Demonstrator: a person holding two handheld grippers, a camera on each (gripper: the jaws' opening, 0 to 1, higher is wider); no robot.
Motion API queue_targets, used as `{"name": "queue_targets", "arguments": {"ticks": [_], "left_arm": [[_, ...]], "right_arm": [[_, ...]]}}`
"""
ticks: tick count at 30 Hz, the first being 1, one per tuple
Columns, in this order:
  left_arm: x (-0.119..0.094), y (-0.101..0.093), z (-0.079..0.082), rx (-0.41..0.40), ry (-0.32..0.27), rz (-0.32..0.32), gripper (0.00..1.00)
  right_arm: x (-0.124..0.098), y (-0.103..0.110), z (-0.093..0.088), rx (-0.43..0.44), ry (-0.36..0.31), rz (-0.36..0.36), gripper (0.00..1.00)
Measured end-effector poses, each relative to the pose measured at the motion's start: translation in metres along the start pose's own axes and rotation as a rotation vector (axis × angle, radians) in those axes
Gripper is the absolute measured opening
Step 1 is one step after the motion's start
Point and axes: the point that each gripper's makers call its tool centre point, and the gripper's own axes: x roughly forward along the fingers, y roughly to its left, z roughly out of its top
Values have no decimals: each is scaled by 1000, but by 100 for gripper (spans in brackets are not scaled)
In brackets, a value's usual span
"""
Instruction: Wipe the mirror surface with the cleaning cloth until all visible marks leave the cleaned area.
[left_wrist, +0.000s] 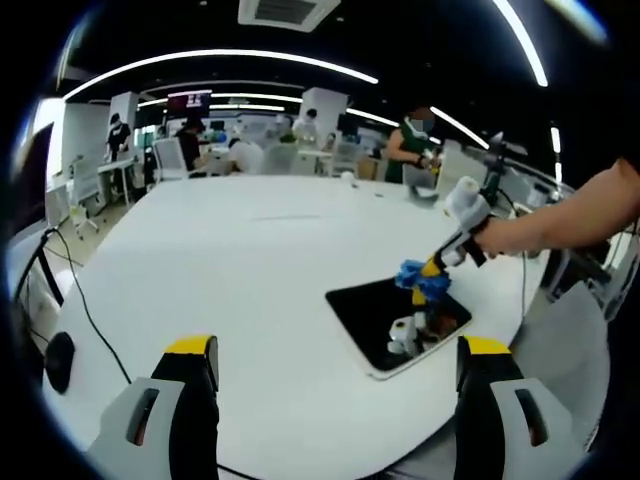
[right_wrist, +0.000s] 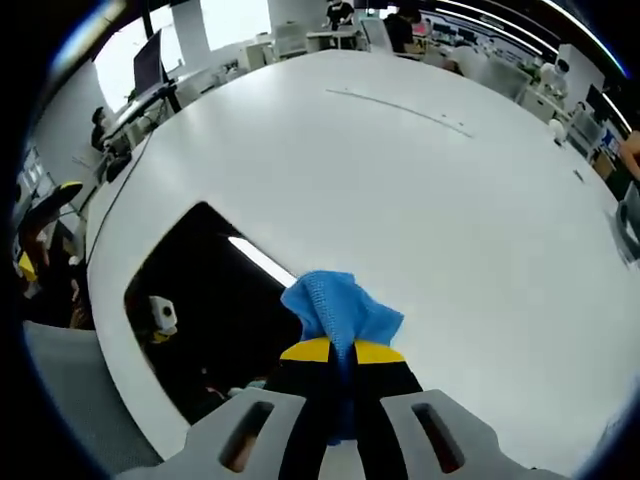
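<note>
My right hand-held gripper (right_wrist: 340, 352) pinches the blue cloth (right_wrist: 338, 308) against the mirror (right_wrist: 200, 300), which lies flat near the edge of the white surface (right_wrist: 420, 180). My left hand-held gripper (left_wrist: 335, 355) hangs spread above the surface, holding nothing.

You see mirror (right_wrist: 200, 300): glossy glass, dark, reflecting ceiling strip light. Your cleaning cloth (right_wrist: 335, 310): blue woven fabric, fine mesh texture, matt. Table (right_wrist: 420, 180): smooth white top, faint satin sheen. Your right gripper (right_wrist: 342, 352): matt grey plastic body, black jaws, yellow tips clamped around cloth.
</note>
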Motion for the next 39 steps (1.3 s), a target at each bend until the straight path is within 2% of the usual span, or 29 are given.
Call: {"name": "queue_targets", "arguments": {"ticks": [3,4,7,14,28,37,39], "left_arm": [[1,2,2,48,9,-5,99],[3,-1,2,97,22,-26,99],[6,-12,7,157,30,-69,99],[10,-8,28,140,-12,-55,99],[6,-3,32,101,-34,-18,99],[6,-5,35,102,-39,-25,99],[6,-4,34,98,-36,-24,99]], "right_arm": [[0,0,0,0,-2,4,1],[0,-1,0,1,-3,6,1],[1,-2,1,5,-2,7,1],[0,-1,2,23,-5,5,1],[1,-3,4,37,-19,7,1],[2,-3,6,26,-29,-13,1],[1,-6,11,10,-75,-35,1]]}}
